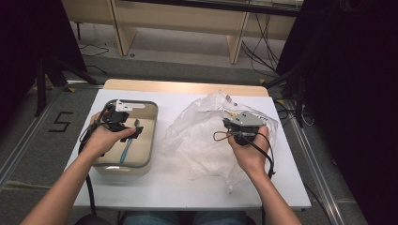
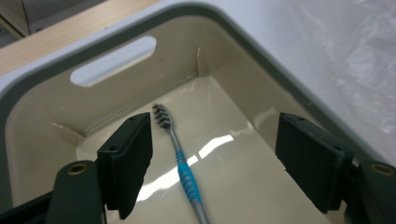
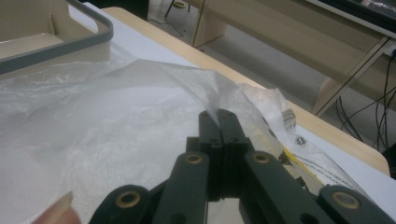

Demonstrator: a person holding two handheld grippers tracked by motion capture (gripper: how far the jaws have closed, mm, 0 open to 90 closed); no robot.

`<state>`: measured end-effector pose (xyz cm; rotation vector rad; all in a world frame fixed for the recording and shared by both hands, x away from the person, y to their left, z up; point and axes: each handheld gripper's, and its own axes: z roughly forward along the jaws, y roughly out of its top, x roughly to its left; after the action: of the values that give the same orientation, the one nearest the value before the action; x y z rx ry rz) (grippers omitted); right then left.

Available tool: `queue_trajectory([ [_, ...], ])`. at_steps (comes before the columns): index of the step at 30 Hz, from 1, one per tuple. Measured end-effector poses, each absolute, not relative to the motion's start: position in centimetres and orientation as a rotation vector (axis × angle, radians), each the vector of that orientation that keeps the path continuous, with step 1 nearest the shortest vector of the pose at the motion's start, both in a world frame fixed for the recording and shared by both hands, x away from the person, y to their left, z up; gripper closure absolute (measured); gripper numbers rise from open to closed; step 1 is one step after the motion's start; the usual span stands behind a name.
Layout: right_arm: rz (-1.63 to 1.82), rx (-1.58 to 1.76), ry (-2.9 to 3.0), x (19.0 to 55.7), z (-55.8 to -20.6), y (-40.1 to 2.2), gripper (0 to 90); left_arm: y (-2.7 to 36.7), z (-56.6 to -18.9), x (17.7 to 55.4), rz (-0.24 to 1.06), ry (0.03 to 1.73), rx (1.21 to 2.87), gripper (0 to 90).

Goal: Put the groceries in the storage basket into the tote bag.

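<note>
Beige plastic bin with grey rim (image 2: 261, 70) showing glossy, reflecting interior; blue-grip plastic toothbrush (image 2: 182, 163) lying smooth; clear crinkled plastic bag (image 3: 93, 121) looking filmy; white table (image 1: 155, 187) appearing matt.

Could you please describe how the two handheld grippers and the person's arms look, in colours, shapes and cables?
Each gripper, left gripper and right gripper, is black, with two flat rectangular jaw pads on arms joined by brass-coloured rivets. The right gripper carries a grey three-cornered plate on top. A black cable trails from it, and another runs from the left gripper. The forearms are bare, with no sleeves in sight.
</note>
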<state>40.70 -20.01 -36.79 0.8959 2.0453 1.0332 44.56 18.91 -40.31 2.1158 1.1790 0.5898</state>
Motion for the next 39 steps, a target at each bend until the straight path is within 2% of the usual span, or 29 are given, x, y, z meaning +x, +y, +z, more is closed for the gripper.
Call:
queue_trajectory([
  [21,1.026,0.89,2.051,40.7,-36.8,-20.0,90.0,19.3,-44.0,48.3,0.414,1.388,2.287,30.3],
  [39,1.029,0.887,2.051,40.7,-36.9,-20.0,90.0,19.2,-45.3,49.0,0.293,1.504,2.336,36.7],
])
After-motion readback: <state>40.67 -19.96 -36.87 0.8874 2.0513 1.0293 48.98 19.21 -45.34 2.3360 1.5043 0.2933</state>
